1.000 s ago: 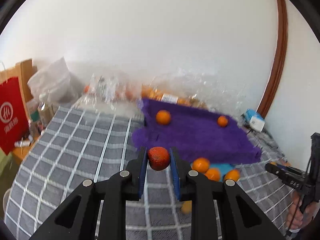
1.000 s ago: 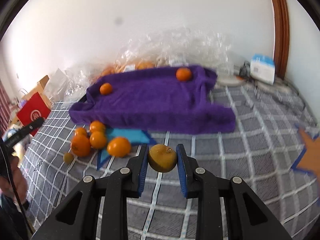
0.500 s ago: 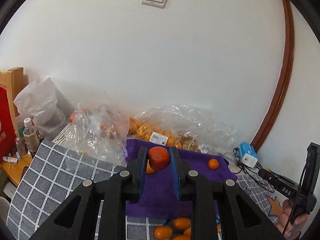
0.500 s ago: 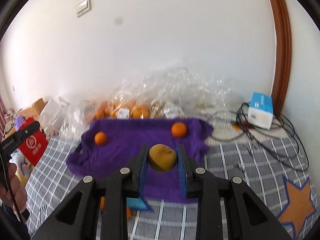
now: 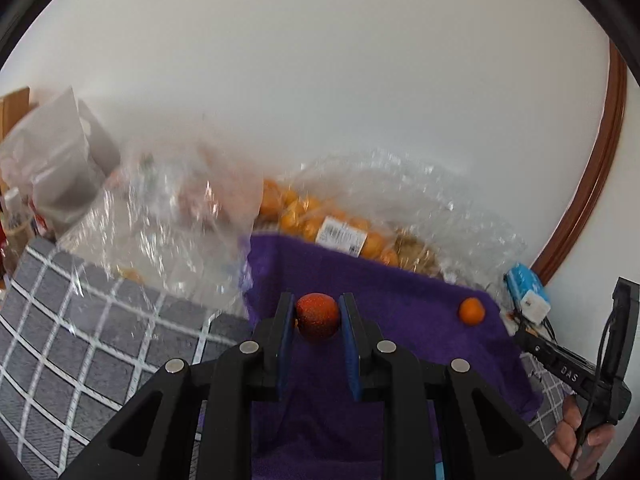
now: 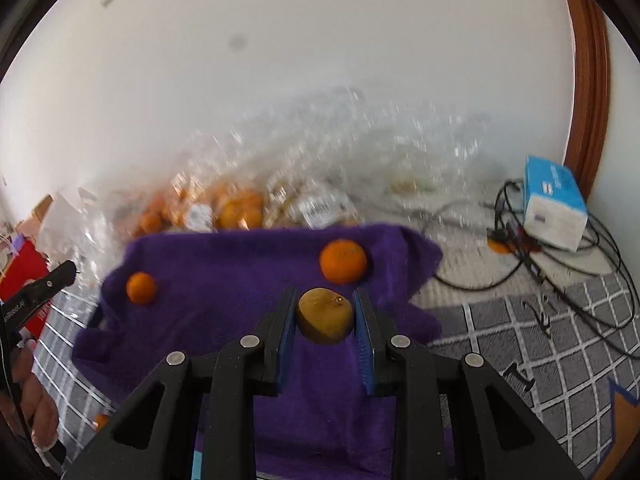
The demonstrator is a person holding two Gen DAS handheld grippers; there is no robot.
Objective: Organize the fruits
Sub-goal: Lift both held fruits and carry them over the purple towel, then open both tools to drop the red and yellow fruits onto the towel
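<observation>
My left gripper (image 5: 317, 318) is shut on a dark red-orange fruit (image 5: 317, 315), held above the left part of the purple towel (image 5: 400, 320). One orange (image 5: 472, 311) lies on the towel at its right. My right gripper (image 6: 325, 314) is shut on a yellow-brown fruit (image 6: 325, 314) above the purple towel (image 6: 224, 304). Two oranges lie on the towel in the right wrist view, a larger one (image 6: 343, 261) just beyond my fruit and a smaller one (image 6: 141, 288) at the left. The left gripper (image 6: 36, 292) shows at that view's left edge.
Clear plastic bags of oranges (image 5: 332, 224) lie against the white wall behind the towel. A grey checked cloth (image 5: 80, 340) covers the surface. A blue and white box (image 6: 554, 208) with tangled black cables (image 6: 560, 264) sits at the right. A red bag (image 6: 20, 276) stands at the left.
Both grippers moved forward and lower over the purple towel, each still holding its fruit. The towel and bags now look closer and the loose oranges in front are out of view.
</observation>
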